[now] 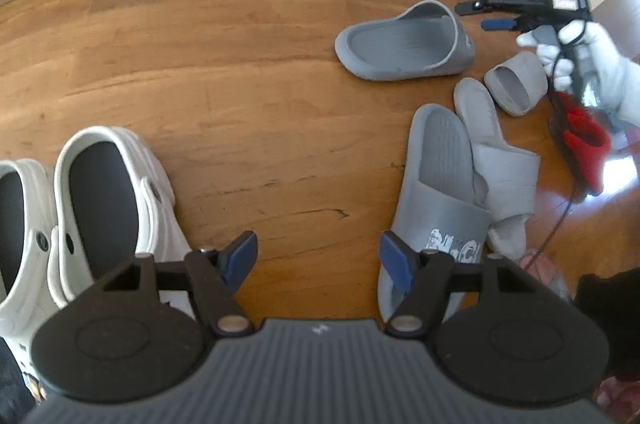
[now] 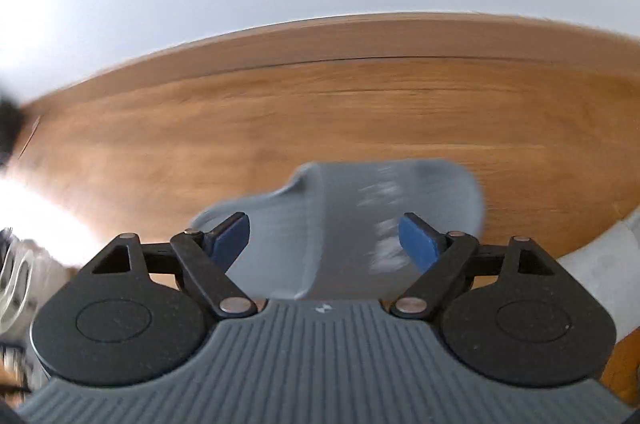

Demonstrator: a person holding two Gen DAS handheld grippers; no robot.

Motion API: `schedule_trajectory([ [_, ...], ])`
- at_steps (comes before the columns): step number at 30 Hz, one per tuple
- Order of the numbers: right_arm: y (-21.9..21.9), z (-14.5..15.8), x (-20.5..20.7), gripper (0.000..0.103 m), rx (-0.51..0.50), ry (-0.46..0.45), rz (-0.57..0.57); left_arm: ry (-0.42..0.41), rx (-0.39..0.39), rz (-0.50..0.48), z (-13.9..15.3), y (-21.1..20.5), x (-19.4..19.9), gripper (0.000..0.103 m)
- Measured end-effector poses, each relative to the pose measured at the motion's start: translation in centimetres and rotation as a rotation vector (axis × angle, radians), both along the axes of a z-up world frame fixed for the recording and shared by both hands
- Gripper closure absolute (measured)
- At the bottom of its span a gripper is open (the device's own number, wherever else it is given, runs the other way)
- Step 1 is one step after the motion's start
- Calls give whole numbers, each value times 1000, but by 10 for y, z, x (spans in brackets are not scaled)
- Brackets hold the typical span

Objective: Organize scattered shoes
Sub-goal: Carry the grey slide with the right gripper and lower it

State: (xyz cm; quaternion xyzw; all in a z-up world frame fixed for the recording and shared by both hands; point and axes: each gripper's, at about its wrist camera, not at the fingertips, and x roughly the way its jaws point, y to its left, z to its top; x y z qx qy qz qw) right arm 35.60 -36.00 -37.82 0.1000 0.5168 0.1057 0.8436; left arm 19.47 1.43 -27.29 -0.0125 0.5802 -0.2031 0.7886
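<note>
The grey rubber slide sandal (image 2: 344, 224) lies crosswise, toe toward three o'clock, between the spread, unclenched right gripper (image 2: 325, 238); the left gripper (image 1: 318, 258) is likewise released.

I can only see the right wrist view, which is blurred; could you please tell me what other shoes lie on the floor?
Observer: The left wrist view shows a pair of white clogs side by side at the left.
Operator: Thank you. Does the grey slide in front of my claw have a mate?
Observer: Yes, a second grey slide with white print on its strap lies at the right, touching a lighter slipper.
Operator: And where is my claw seen from there?
Observer: The right claw is open above the far grey slide, held by a white-gloved hand.
Operator: Is the left claw holding anything?
Observer: No, the left claw is open over bare floor.
</note>
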Motion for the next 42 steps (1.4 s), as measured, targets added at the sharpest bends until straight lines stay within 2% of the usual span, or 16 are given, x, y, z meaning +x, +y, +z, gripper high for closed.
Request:
schedule_trajectory([
  [7,27,-25,-15,13,48,51,80,-4,21,4,-1,4,-4,36],
  [9,38,-26,-18,18,108,76,133,-1,21,5,-2,4,-4,36],
  [10,48,-26,-21,19,187,114,204,0,21,4,-3,4,-4,36],
  [12,67,-20,-30,20,217,112,323,-1,20,-1,-3,3,-5,36],
  [14,85,-8,-40,19,127,32,401,-4,20,-3,-2,4,-5,36],
  [16,84,-7,-39,19,73,-5,363,-4,20,1,-3,6,-5,36],
  [18,75,-9,-33,18,-8,-42,251,-1,25,6,-4,9,-6,36],
  [19,59,-13,-24,18,-43,-48,113,3,23,8,-5,10,-6,36],
  [21,35,-18,-14,18,-9,-21,-47,12,19,12,-6,11,-6,35],
  [23,20,-23,-7,17,29,0,-118,21,15,16,-8,13,-7,34],
  [26,10,-33,3,15,69,16,-130,31,11,19,-9,14,-6,34],
  [29,6,-43,6,3,164,24,-155,28,12,18,-8,14,-5,33],
  [31,14,-41,3,3,186,20,-144,28,11,19,-8,13,-5,33],
  [34,34,-37,2,5,234,48,-29,31,13,19,-9,13,-5,33],
  [37,61,-34,-4,13,360,129,190,33,15,19,-10,13,-5,33],
  [42,91,-30,-16,13,328,154,366,16,22,22,-8,14,-2,33],
])
